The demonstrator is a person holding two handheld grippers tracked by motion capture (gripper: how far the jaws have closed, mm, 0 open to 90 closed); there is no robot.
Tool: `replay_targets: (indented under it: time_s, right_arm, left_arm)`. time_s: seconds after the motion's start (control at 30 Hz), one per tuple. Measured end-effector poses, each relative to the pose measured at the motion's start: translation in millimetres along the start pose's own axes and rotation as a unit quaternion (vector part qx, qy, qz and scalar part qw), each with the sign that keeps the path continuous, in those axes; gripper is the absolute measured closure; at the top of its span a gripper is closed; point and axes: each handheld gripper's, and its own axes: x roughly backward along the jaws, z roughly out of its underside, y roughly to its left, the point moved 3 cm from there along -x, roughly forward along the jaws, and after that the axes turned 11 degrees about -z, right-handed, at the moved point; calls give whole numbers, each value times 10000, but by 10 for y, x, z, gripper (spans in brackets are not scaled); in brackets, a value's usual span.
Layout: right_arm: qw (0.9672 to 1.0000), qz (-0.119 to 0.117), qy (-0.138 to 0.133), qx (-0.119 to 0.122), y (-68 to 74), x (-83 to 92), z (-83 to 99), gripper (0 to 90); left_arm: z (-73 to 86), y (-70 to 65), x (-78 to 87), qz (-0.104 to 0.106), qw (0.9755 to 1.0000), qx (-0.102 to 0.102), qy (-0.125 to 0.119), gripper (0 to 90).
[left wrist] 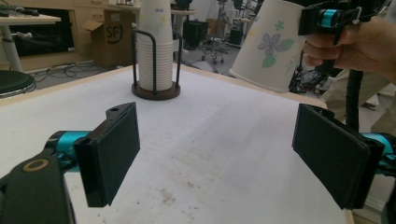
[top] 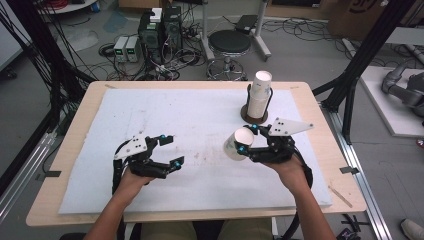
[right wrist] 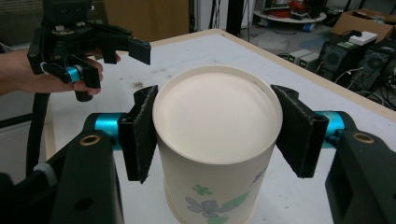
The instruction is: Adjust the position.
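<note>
A white foam mat [top: 165,120] covers most of the light wooden table [top: 80,120], stained with dark specks near the centre of the frame. Above the table, at top centre, a round black stool [top: 229,42] stands on the grey floor. Left of it sit two black computer towers [top: 160,30] with two small pale boxes [top: 126,48] beside them, amid tangled cables [top: 165,67]. A cardboard box [left wrist: 110,39] shows at upper left of the left gripper view. Black frame posts [top: 367,52] slant down the upper right.
</note>
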Motion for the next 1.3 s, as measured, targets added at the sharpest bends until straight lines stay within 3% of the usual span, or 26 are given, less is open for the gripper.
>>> replay_targets:
  time_s: [0.53, 0.93, 1.3]
  right_arm:
    - [9998, -160, -70, 26, 50, -39, -15, 373]
    - [9995, -292, -82, -27, 59, -88, -1, 373]
    - [9992, -393, -69, -43, 90, -129, 4, 372]
  left_arm:
    - [-155, -187, -271, 476, 9984, -268, 116, 147]
    - [-155, -372, -563, 913, 9940, -458, 384, 147]
    - [-193, -523, -840, 1146, 9910, -539, 427, 147]
